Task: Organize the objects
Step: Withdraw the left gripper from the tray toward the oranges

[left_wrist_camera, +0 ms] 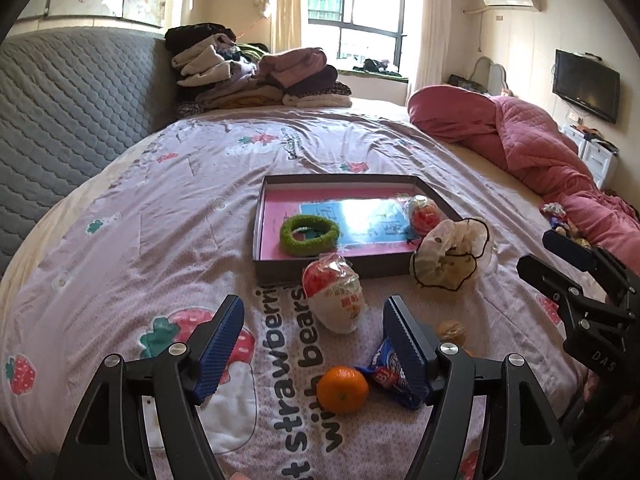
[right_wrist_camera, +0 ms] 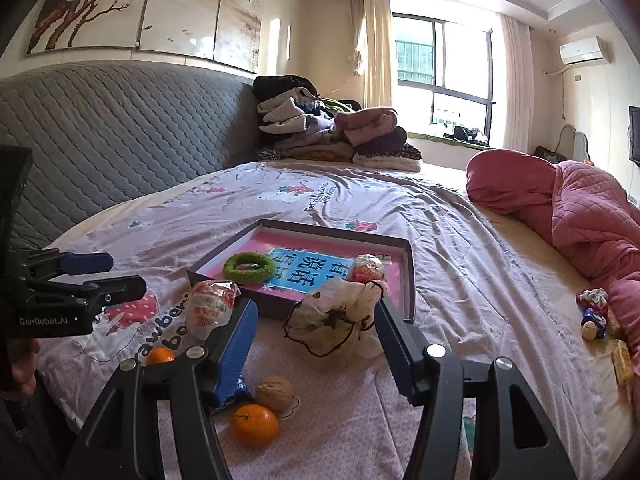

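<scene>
A shallow box (left_wrist_camera: pixel 272 268) (right_wrist_camera: pixel 408 280) with a pink floor lies on the bed. It holds a green hair ring (left_wrist_camera: pixel 309 234) (right_wrist_camera: pixel 250 267) and a red snack packet (left_wrist_camera: pixel 422 210) (right_wrist_camera: pixel 366 268). In front of it lie a white-and-red snack bag (left_wrist_camera: pixel 336 294) (right_wrist_camera: pixel 210 306), a gauzy black-edged scrunchie (left_wrist_camera: pixel 450 254) (right_wrist_camera: pixel 334 316), an orange (left_wrist_camera: pixel 342 389) (right_wrist_camera: pixel 160 356), a second orange (right_wrist_camera: pixel 255 425), a walnut (left_wrist_camera: pixel 452 332) (right_wrist_camera: pixel 275 394) and a blue wrapper (left_wrist_camera: pixel 386 376). My left gripper (left_wrist_camera: pixel 312 340) is open above the first orange. My right gripper (right_wrist_camera: pixel 314 340) is open before the scrunchie.
Folded clothes (left_wrist_camera: pixel 256 76) are piled at the grey headboard (left_wrist_camera: pixel 60 112). A rolled pink quilt (left_wrist_camera: pixel 528 140) lies along the right side, with small wrapped items (right_wrist_camera: pixel 596 312) beside it. The other gripper shows at each view's edge (left_wrist_camera: pixel 576 276) (right_wrist_camera: pixel 72 284).
</scene>
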A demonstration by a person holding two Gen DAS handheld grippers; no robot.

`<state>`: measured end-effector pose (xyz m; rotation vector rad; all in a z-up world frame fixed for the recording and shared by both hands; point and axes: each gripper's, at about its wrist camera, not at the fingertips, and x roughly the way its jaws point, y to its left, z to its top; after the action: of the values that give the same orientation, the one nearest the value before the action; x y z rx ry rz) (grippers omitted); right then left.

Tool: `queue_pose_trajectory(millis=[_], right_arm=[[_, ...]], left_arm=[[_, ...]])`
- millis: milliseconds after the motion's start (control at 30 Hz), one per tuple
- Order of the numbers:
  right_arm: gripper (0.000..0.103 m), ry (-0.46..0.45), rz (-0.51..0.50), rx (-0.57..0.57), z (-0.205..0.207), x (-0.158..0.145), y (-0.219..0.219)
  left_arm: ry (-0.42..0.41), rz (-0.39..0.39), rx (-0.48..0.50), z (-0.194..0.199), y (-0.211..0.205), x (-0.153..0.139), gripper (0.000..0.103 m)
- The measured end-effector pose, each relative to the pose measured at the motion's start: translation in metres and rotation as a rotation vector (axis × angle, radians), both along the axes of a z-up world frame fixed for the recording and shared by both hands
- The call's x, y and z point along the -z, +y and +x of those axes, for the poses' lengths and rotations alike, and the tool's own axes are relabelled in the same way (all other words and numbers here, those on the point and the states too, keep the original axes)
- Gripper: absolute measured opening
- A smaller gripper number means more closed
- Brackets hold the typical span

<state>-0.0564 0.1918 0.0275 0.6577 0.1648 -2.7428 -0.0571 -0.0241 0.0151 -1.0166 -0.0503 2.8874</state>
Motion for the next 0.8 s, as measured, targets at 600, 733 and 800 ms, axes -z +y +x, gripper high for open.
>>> queue_pose_trajectory(millis=[600, 733, 800], right_arm=[[0.060, -0.054, 0.017, -0.032, 0.015, 0.015, -0.008], [0.060, -0.084, 0.028, -0.042, 0.019, 0.023, -0.012], [0.060, -0.098, 0.036, -0.051, 0.022, 0.027, -0.015]], left_arm=[[-0.098, -0.017, 0.032, 0.008, 0.003, 0.026, 0.074], [-0.118, -0.037, 0.043, 0.010, 0.007, 0.032, 0.074], [-0.129, -0.046, 0.050, 0.011, 0.009, 0.036, 0.074]])
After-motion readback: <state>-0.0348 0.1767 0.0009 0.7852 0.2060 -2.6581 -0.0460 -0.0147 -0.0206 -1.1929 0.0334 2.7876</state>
